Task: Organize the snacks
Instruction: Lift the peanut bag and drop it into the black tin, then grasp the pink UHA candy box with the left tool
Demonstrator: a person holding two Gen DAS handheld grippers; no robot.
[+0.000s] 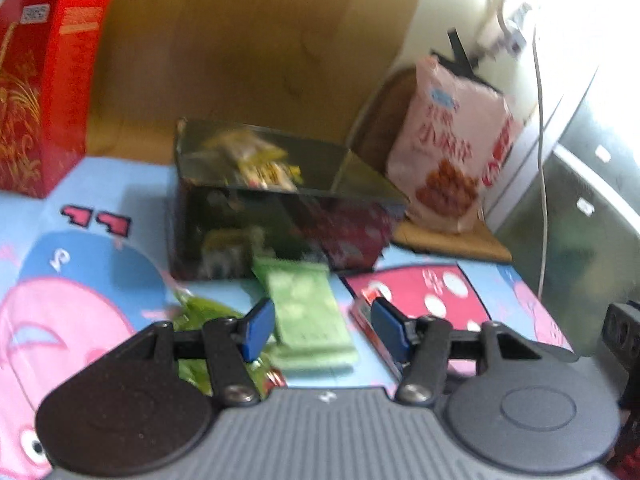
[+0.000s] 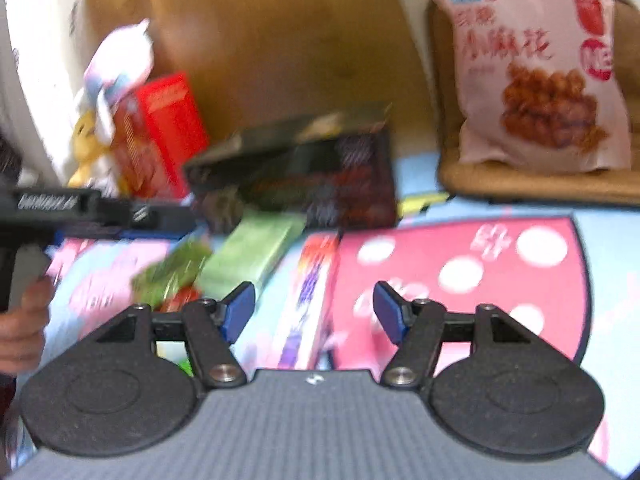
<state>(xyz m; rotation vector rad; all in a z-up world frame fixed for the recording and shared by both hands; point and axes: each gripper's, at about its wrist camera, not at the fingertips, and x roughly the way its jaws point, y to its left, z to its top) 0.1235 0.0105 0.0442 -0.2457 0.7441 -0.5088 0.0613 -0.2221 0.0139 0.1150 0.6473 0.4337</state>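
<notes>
Both low, close, facing shared box [image 1: 280, 216]

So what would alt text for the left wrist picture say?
An open left gripper hovers over a pale green snack packet lying before a dark open box with wrapped snacks inside. A pink snack bag stands right, a red carton left.

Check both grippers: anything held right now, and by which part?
Nothing held. Left gripper is open, fingers either side of the pale green packet without closing on it. Right gripper is open above the long snack box.
</notes>
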